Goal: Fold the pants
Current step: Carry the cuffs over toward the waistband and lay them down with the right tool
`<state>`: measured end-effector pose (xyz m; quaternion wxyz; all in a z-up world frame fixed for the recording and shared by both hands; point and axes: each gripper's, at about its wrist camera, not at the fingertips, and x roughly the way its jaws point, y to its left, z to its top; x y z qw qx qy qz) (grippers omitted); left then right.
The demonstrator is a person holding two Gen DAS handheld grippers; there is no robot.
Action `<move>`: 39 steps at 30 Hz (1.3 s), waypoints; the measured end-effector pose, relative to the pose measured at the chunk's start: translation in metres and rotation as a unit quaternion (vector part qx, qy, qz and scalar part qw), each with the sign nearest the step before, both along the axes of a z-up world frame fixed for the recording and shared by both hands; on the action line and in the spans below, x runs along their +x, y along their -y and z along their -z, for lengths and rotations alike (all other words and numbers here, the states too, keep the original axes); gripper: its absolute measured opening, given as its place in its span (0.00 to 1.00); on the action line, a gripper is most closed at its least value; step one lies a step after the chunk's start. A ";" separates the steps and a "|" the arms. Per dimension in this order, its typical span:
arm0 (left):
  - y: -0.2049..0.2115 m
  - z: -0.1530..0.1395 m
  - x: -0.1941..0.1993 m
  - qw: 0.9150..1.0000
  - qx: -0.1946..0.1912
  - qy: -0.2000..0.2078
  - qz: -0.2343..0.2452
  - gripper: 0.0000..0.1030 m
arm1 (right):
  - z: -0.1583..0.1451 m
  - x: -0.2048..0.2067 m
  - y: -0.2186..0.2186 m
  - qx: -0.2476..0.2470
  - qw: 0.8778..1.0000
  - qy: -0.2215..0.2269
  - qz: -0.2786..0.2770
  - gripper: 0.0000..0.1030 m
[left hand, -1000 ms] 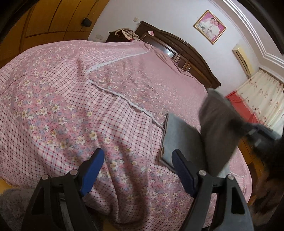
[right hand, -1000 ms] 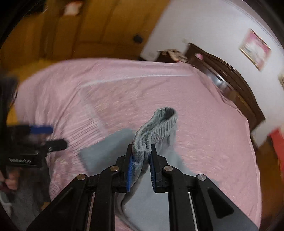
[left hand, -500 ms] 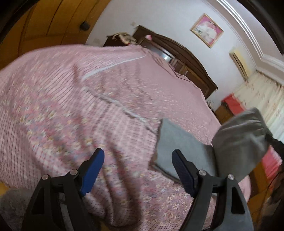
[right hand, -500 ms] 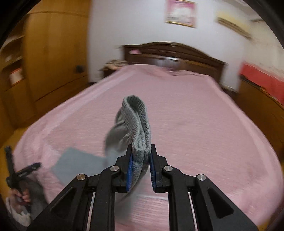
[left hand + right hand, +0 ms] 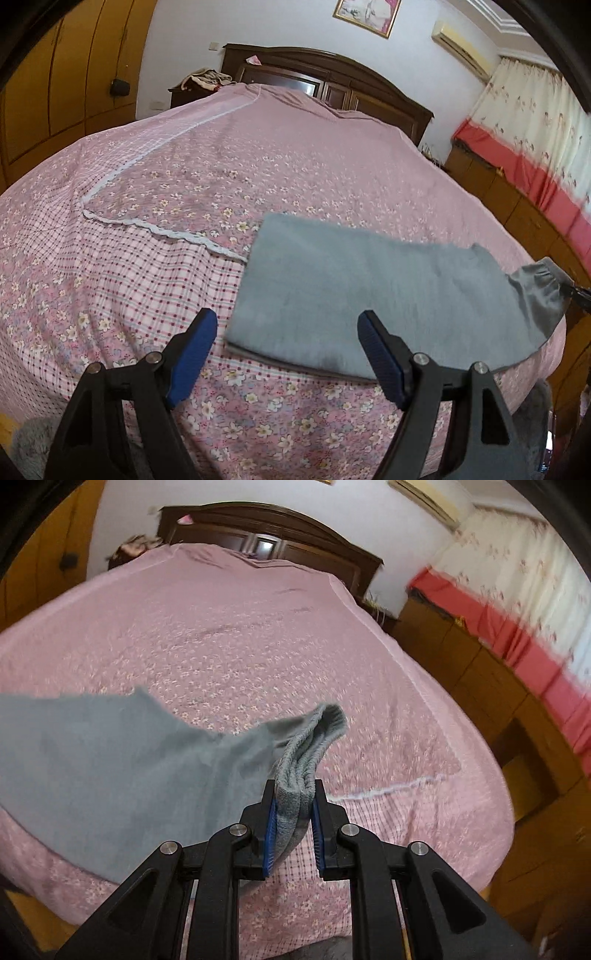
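A: Two grippers are near us. What does each one do?

B: From its own camera, the right gripper (image 5: 291,821) is pressed together on the ribbed waistband (image 5: 314,746) of the grey pants (image 5: 110,760) and lifts that end off the bed (image 5: 258,635). The left gripper (image 5: 284,354) is spread wide and holds nothing; it hangs just above the near edge of the pants.

A: Where are the pants exactly?

B: In the left view they lie flat on the pink flowered cover, from the centre toward 3 o'clock, where the lifted waistband (image 5: 539,291) shows at the frame edge. In the right view the flat part stretches toward 9 o'clock.

A: How to do this step well?

B: I think the right gripper should carry the waistband across, low and slow, so the cloth lays down without wrinkles and the edges meet. The left gripper could press the flat end so it does not slide.

A: How do the pants look?

B: Soft, thick, a little fuzzy, plain grey. The legs seem already laid one on the other; a thin double edge shows at the near side. Beyond, at 12 o'clock, stands the dark headboard (image 5: 332,74).
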<state>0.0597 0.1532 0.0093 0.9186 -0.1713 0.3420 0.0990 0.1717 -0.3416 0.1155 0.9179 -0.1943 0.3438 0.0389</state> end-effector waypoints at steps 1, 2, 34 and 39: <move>0.000 0.000 0.001 1.000 -0.001 -0.002 -0.001 0.79 | -0.005 -0.003 -0.014 -0.011 1.000 0.010 -0.009 0.17; -0.002 0.000 -0.004 1.000 -0.004 -0.002 -0.002 0.79 | -0.008 -0.006 -0.023 -0.016 1.000 0.016 -0.020 0.17; -0.109 0.022 -0.098 0.975 -0.183 0.065 -0.110 0.79 | 0.066 -0.166 -0.429 -0.169 0.904 0.051 -0.391 0.17; -0.118 0.025 -0.107 0.971 -0.195 0.067 -0.119 0.79 | 0.082 -0.174 -0.440 -0.165 0.897 0.020 -0.410 0.17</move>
